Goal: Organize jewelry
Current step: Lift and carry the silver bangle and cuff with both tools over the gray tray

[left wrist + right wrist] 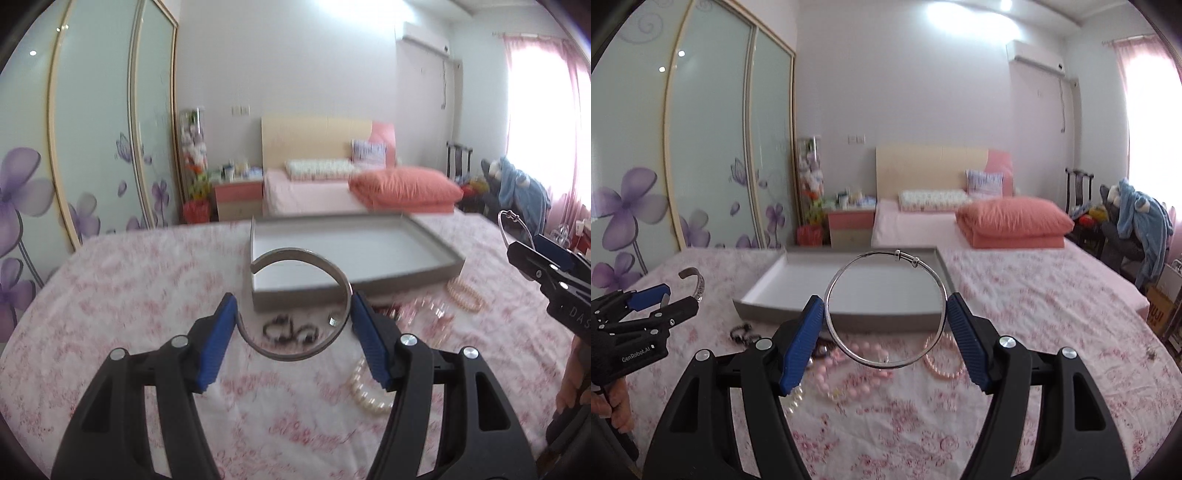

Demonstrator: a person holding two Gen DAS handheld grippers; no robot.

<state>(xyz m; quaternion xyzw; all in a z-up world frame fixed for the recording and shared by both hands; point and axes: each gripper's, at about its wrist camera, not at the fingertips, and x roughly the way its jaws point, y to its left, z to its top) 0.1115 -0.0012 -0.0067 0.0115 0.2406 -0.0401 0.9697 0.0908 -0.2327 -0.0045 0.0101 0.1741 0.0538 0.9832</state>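
Note:
My left gripper (293,314) is shut on a wide silver cuff bangle (295,357), held above the flowered bedspread just before a grey tray with a white floor (373,245). My right gripper (885,314) is shut on a thin silver wire bangle (886,363), held before the same tray (846,314). Each gripper shows in the other's view: the right gripper (532,254) at the right edge, the left gripper (670,301) at the left, with the cuff (698,286).
Loose jewelry lies on the bedspread before the tray: a black piece (290,332), a white pearl bracelet (365,395), pink pearl bracelets (942,365), pink beads (864,350), a small ring (334,321). A second bed with an orange pillow (1012,218) stands behind.

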